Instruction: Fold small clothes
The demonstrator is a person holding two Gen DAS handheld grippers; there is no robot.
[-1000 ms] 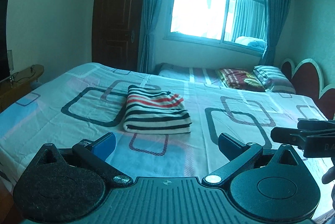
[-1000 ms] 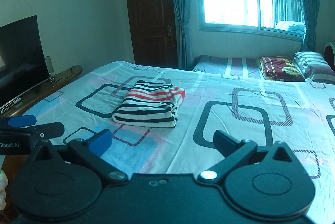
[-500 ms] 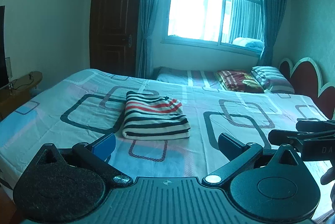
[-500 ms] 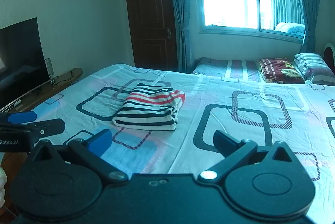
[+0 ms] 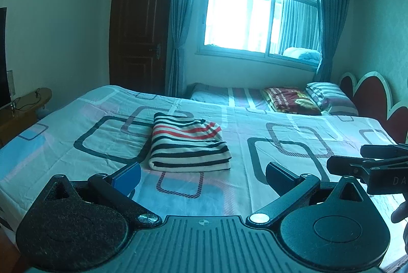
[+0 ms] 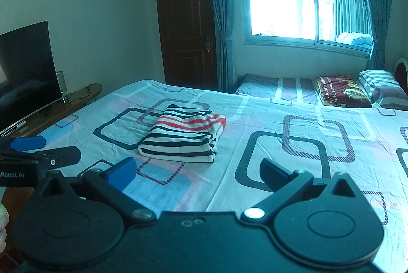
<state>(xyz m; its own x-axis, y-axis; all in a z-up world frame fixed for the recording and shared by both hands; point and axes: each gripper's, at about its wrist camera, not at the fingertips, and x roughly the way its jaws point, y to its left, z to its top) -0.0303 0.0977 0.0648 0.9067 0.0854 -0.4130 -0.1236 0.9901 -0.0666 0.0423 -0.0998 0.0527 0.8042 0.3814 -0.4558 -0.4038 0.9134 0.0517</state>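
A striped garment [image 5: 188, 143] in black, white and red lies folded into a neat rectangle on the bed [image 5: 76, 145]. The right wrist view shows the same striped garment [image 6: 183, 134], left of centre. My left gripper [image 5: 204, 174] hangs open above the bed's near edge, well short of the cloth, with nothing between its fingers. My right gripper [image 6: 199, 171] is open too and holds nothing. At the right edge of the left wrist view the right gripper [image 5: 357, 158] appears side-on; at the left edge of the right wrist view, the left gripper [image 6: 46, 150].
The bed sheet [image 6: 293, 135] has a pattern of rounded squares. Pillows [image 5: 329, 97] and a dark red folded blanket [image 5: 288, 99] lie at the far end by the headboard [image 5: 369, 94]. A television [image 6: 25, 69] stands on a low wooden cabinet [image 6: 63, 104] to the left.
Both views have tilted upward a little and pulled back slightly from the bed. The folded garment has not moved, and both grippers have stayed open.
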